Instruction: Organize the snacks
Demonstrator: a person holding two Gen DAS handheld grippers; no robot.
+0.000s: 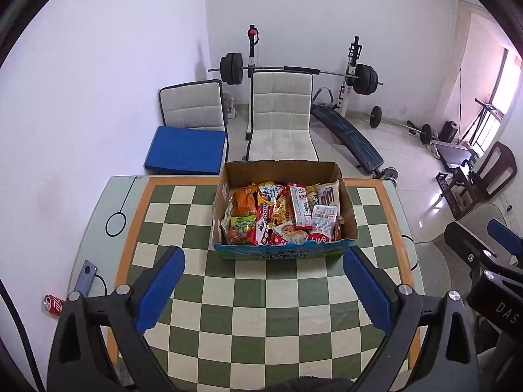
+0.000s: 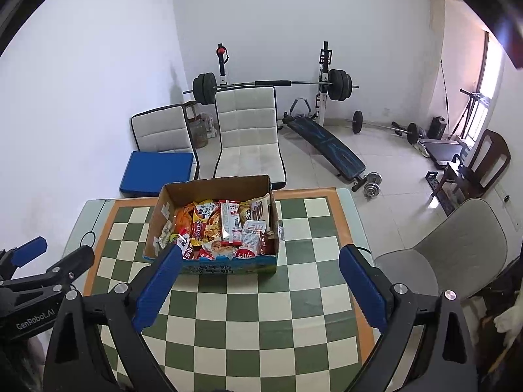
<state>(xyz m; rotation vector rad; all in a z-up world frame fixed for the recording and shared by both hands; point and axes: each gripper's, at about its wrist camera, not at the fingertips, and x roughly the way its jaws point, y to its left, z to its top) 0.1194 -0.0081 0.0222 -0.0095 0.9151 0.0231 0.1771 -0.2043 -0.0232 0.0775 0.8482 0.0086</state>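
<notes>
The cardboard box [image 1: 283,210] of mixed snack packets [image 1: 281,217] sits toward the far middle of the checkered desk [image 1: 268,297]. Both the left gripper [image 1: 263,289] and right gripper [image 2: 260,289] hang spread wide and empty before it. Pinching one top packet by its crimped edge seems wisest; there is bare desk on both sides, though its right edge lies close.

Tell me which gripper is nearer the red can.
Left. The left gripper hovers open over the table with the can just off its left side; the right gripper is farther right, beyond it.
</notes>
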